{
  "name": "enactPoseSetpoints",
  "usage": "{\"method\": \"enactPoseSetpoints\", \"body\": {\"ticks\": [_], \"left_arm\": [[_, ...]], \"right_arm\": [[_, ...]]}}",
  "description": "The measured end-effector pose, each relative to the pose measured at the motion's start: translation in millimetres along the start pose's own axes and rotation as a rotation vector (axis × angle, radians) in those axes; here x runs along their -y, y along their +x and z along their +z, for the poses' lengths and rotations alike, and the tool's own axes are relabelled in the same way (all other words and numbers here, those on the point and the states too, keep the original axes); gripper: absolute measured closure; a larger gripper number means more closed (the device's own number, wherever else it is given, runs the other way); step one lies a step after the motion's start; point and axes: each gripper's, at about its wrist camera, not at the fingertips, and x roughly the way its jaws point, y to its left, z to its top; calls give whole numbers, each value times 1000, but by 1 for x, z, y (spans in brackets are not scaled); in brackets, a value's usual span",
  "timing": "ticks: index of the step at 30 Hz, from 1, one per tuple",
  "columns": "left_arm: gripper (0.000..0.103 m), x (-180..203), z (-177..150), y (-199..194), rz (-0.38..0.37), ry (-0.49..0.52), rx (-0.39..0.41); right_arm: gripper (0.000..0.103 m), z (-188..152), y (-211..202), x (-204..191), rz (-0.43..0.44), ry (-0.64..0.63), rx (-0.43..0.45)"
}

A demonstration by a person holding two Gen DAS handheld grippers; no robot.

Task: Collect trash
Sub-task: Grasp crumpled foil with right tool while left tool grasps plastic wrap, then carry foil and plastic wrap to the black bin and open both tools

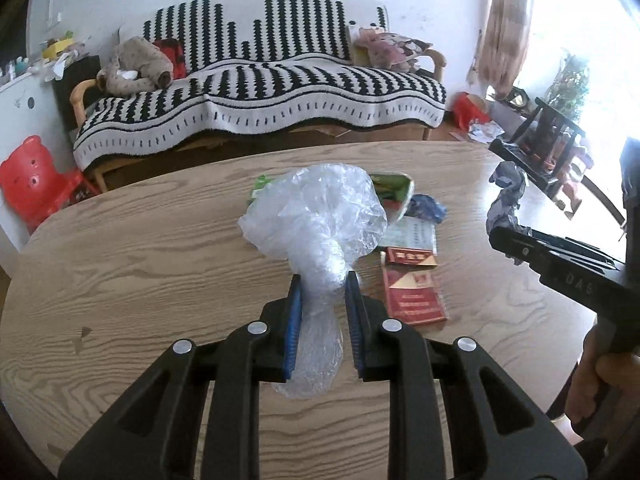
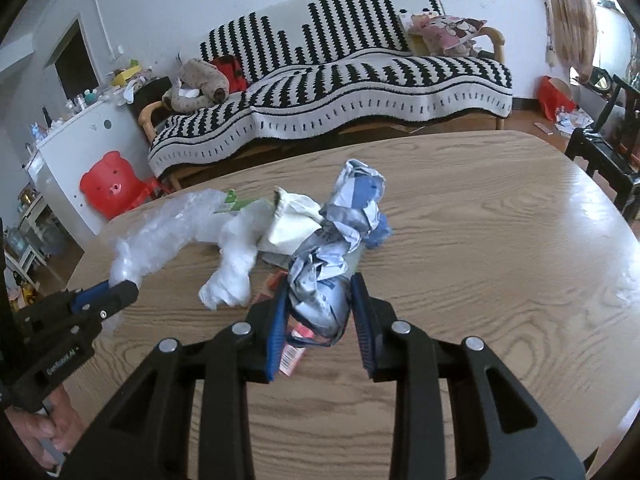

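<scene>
My left gripper (image 1: 323, 280) is shut on a crumpled clear plastic bag (image 1: 320, 208), which bulges above the blue pads and hangs out below them over the wooden table (image 1: 140, 260). My right gripper (image 2: 320, 284) is shut on a crumpled blue-and-white paper wrapper (image 2: 344, 240). In the left wrist view the right gripper (image 1: 508, 240) is at the right edge with that wrapper (image 1: 508, 188). In the right wrist view the left gripper (image 2: 120, 292) is at the left with the clear bag (image 2: 160, 224). On the table lie a red cigarette box (image 1: 416, 296), a leaflet (image 1: 412, 232), a green-and-white packet (image 1: 394, 192) and a blue wrapper (image 1: 428, 206).
White plastic (image 2: 236, 264) and a white carton (image 2: 292, 220) sit mid-table, and a red packet (image 2: 292, 356) lies under my right fingers. Behind the table are a striped sofa (image 2: 360, 80), a red bear-faced stool (image 2: 108, 184) and a dark chair (image 2: 600, 160).
</scene>
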Motion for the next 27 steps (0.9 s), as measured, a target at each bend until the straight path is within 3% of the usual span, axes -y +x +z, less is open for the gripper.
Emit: {"method": "enactPoseSetpoints", "body": {"ticks": [9,17,27], "left_arm": [[82,55,-4,5,-95,47,-10],[82,155,-19,4,-274,184,-21],[82,273,-56,2,-462,347,-74]], "right_arm": [[72,-17,-40,40,-66,33,8],[72,-36,-88,98,-135,101,26],[72,-90,-167,196,-270,230,42]]}}
